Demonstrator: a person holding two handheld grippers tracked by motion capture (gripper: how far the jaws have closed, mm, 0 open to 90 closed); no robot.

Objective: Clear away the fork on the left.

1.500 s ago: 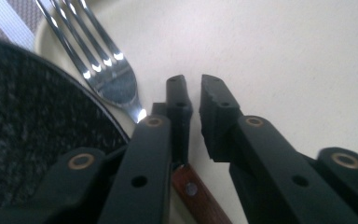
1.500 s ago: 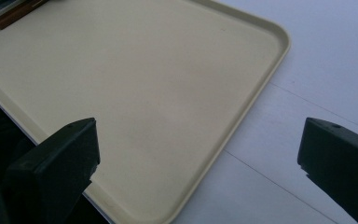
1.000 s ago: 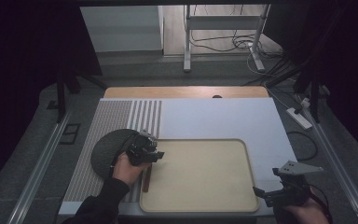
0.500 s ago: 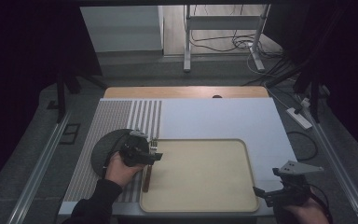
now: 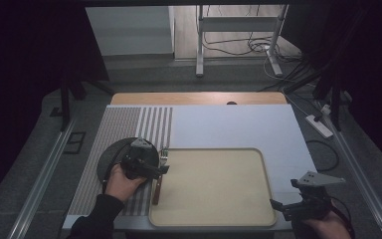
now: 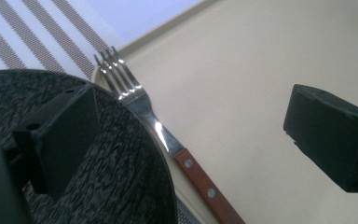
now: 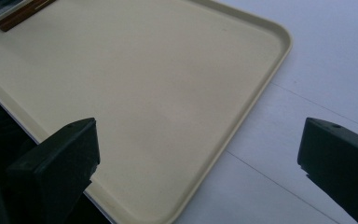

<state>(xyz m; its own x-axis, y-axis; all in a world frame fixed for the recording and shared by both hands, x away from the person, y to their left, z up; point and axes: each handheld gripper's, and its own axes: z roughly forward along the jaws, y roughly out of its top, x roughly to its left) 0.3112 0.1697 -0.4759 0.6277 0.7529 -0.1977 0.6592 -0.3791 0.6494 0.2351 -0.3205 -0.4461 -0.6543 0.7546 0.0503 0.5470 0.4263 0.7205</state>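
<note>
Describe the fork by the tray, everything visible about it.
The fork has four shiny metal tines, a polished neck and a reddish-brown wooden handle with two pale rivets. It lies flat along the left edge of the beige tray, tines pointing away from the person, beside the dark textured plate, whose rim covers part of it in the left gripper view. The left gripper hangs over it, jaws just opened wide, nothing between them; neither pad touches the fork.

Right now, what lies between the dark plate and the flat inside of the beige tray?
A fork with a wooden handle lies there, along the left rim of the tray, beside the dark plate. The left gripper view shows it best; the high view shows it too.
</note>
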